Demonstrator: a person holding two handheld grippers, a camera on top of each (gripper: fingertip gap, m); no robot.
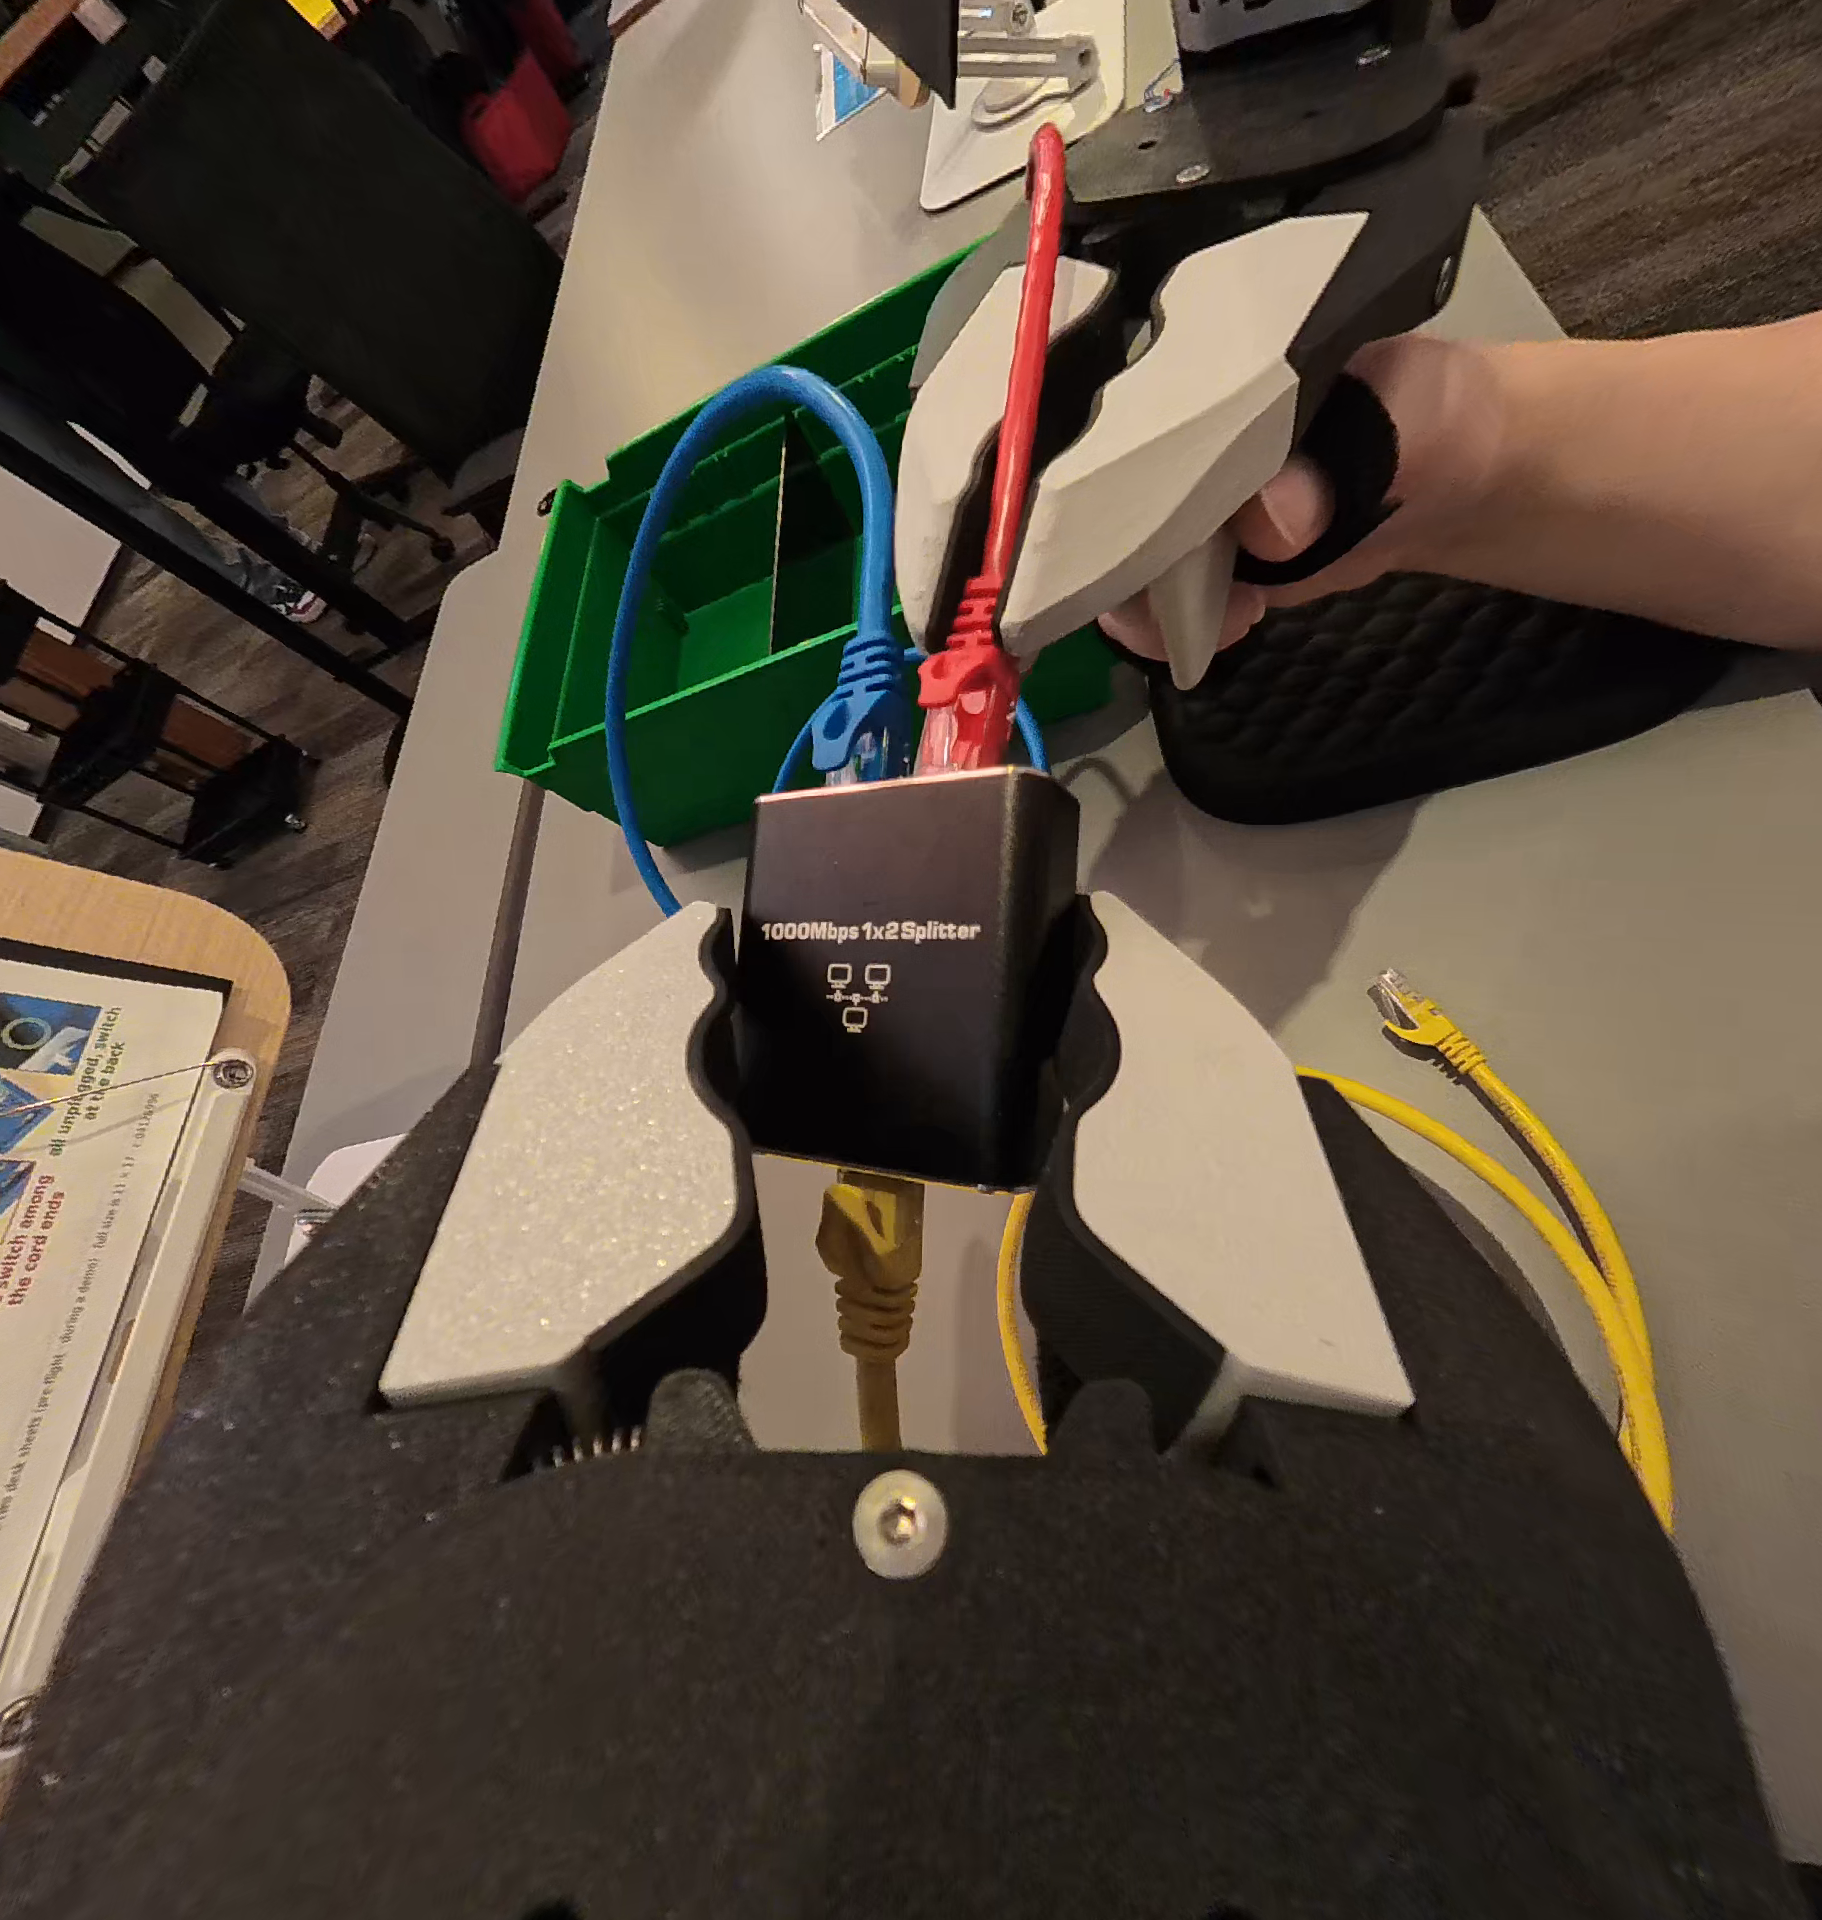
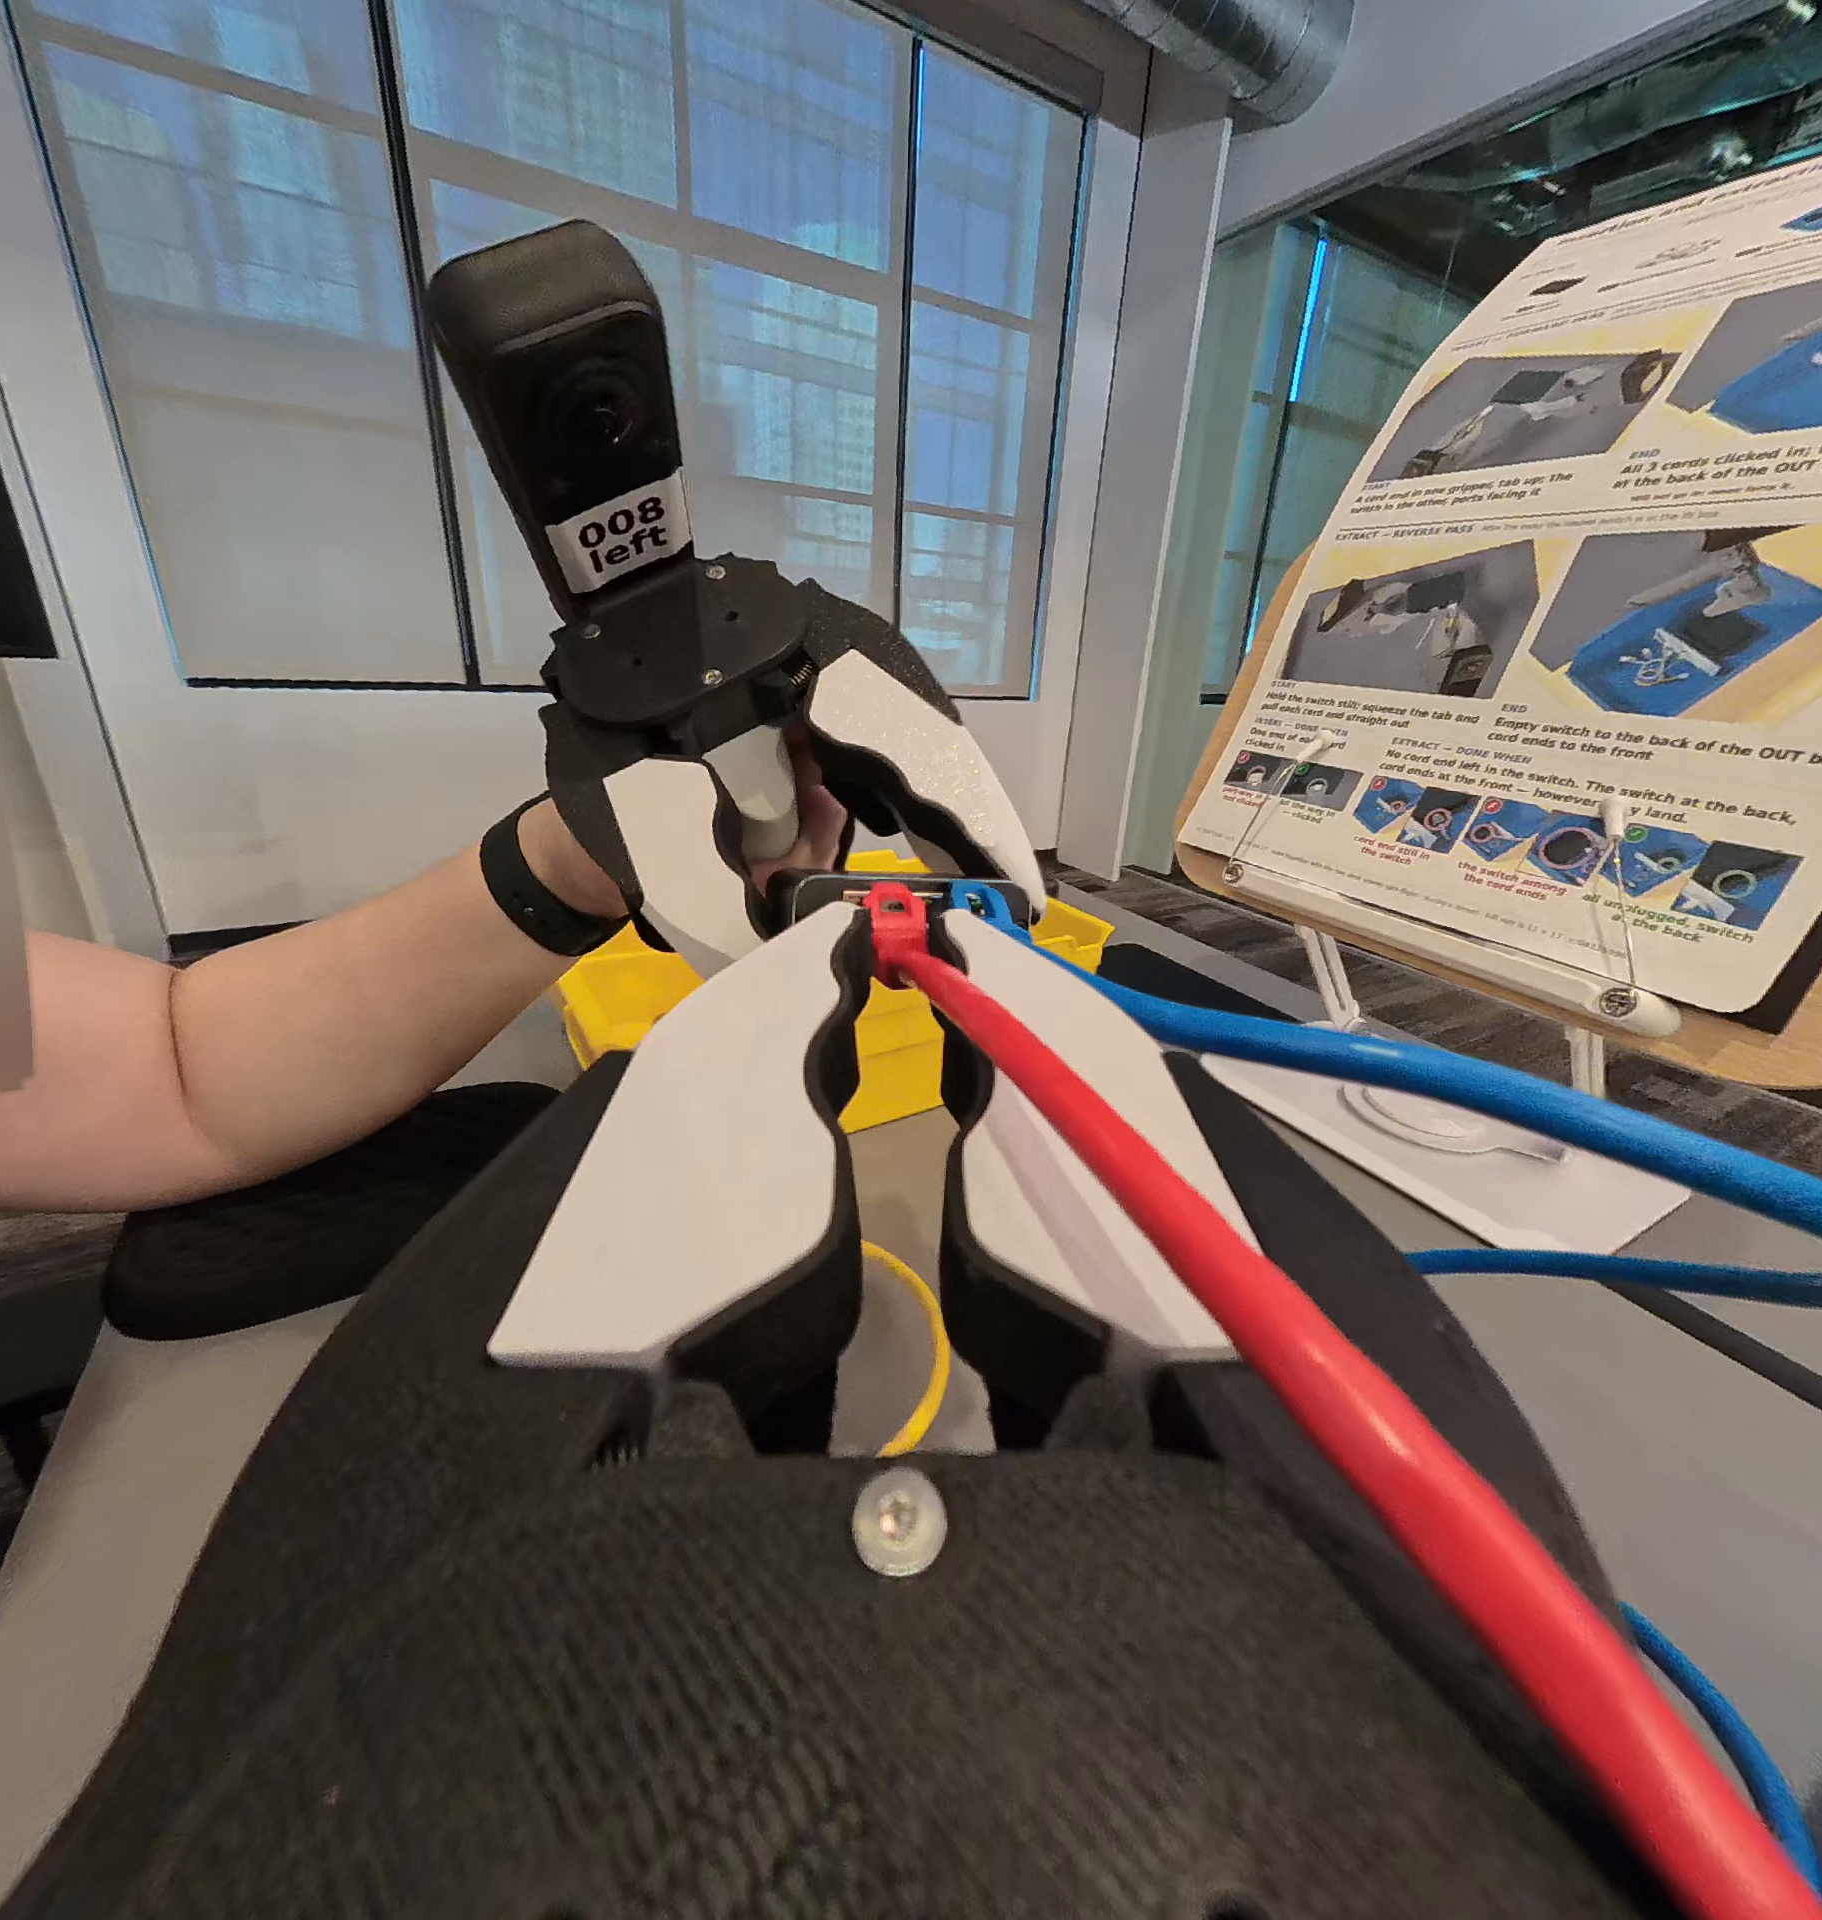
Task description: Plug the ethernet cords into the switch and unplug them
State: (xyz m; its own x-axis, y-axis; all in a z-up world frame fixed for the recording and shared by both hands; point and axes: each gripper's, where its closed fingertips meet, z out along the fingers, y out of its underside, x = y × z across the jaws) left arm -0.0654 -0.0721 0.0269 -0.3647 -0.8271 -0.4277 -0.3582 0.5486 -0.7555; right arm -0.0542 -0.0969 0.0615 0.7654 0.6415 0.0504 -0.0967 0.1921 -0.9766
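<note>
Left gripper (image 1: 891, 1039) clamped on the black switch (image 1: 891, 997), pads pressed on both its sides, switch held up off the grey table (image 1: 1509, 935). Right gripper (image 2: 891, 935) closed on the red plug (image 2: 891, 920) at the switch's far face; red cord (image 2: 1302, 1340) trailing back over the right finger (image 2: 1073, 1143). Blue plug (image 1: 865, 707) seated in the neighbouring port, blue cord (image 1: 658, 582) looping over toward the green bin (image 1: 616, 727). Yellow plug (image 1: 871, 1268) in the near face of the switch, the yellow cord's (image 1: 1572, 1226) free end lying loose on the table.

Hard to tell whether the red plug is going in or coming out; clear body still showing above the port edge, so probably not fully home.

Likely trouble from here:
- Pads gripping the boot rather than the latch tab: on a pull, plug stays locked, strain goes to cord and port.
- Push or pull off the port's line: plug jams, or switch twists in the left grip.
- Switch held only by its lower half, smooth sides: a hard tug could slide it out between the pads.
- Right fingertips just beside the blue plug: a sideways nudge could press its tab or loosen it.
- Red cord lying across the finger: could snag and drag the plug askew.
- Yellow cord hanging below: extra pull on the switch if it catches the table edge.
</note>
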